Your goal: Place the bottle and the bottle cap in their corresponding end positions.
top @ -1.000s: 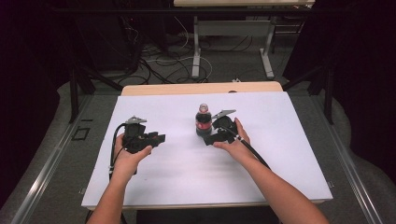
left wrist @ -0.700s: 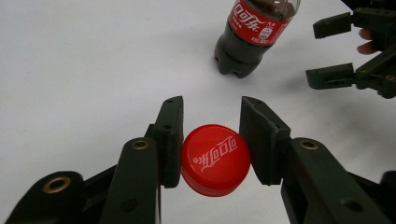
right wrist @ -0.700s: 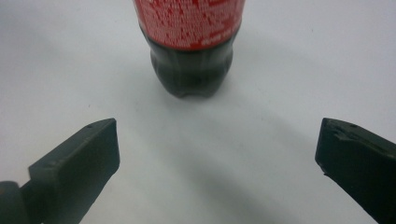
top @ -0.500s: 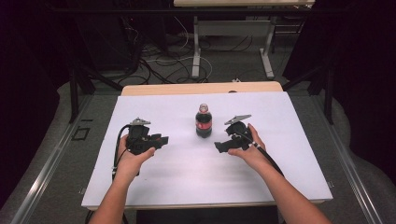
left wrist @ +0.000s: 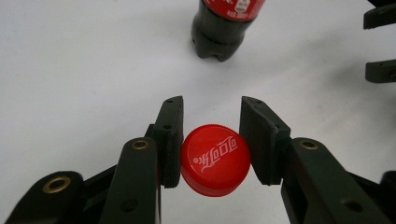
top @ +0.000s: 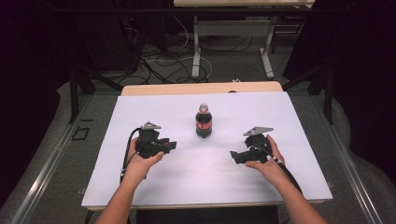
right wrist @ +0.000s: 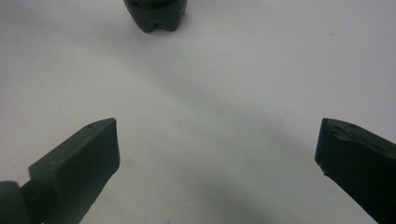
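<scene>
A small dark cola bottle (top: 203, 122) with a red label stands upright and uncapped at the middle of the white table (top: 154, 107). Its base appears at the top of the left gripper view (left wrist: 220, 35) and of the right gripper view (right wrist: 159, 16). My left gripper (top: 169, 146), to the bottle's left, is shut on the red bottle cap (left wrist: 215, 159), which sits flat between the two pads. My right gripper (top: 236, 157) is to the bottle's right and nearer the front, with its jaws wide apart over bare table and nothing between them (right wrist: 217, 158).
The white sheet covers most of the table, with a bare wooden strip (top: 201, 88) along the far edge. Beyond it lie cables (top: 159, 60) and table legs on a dark floor. The right gripper's fingers (left wrist: 380, 70) show at the right edge of the left gripper view.
My right gripper let go of the bottle and drew back to the right and toward the front, its jaws open. The left gripper stayed put with the cap.
</scene>
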`<act>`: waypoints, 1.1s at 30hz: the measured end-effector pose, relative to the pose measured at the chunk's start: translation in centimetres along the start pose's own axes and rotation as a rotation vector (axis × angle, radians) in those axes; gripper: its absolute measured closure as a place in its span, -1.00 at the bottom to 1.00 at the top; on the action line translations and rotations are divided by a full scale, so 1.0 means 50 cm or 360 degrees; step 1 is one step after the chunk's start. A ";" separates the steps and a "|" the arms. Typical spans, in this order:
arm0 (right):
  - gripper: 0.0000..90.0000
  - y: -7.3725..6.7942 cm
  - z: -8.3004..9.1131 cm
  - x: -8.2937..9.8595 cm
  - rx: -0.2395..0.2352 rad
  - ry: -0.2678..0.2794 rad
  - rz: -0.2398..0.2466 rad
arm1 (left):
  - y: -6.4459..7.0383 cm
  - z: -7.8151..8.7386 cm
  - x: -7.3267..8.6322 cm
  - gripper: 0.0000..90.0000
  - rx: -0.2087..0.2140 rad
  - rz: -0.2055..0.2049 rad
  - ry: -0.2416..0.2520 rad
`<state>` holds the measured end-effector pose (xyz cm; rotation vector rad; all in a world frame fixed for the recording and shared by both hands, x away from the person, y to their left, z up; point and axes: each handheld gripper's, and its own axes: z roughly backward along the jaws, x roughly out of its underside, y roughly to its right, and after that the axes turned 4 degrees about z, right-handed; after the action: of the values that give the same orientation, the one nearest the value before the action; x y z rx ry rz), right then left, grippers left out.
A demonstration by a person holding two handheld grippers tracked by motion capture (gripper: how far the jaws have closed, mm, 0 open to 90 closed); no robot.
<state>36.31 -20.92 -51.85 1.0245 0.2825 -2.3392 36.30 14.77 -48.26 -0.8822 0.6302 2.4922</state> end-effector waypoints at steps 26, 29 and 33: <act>-1.00 0.060 0.027 0.089 0.0087 0.0027 -0.0191 | 0.147 -0.186 0.018 0.36 0.0127 -0.0292 -0.0160; -1.00 0.060 0.028 0.091 0.0097 0.0023 -0.0180 | 0.154 -0.203 0.021 0.36 0.0132 -0.0301 -0.0171; -1.00 0.061 0.028 0.092 0.0093 0.0026 -0.0182 | 0.161 -0.220 0.027 0.36 0.0125 -0.0319 -0.0164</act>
<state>34.70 -25.86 -54.13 1.0814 0.2875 -2.4553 36.35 2.64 -54.60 -0.7436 0.5714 2.3009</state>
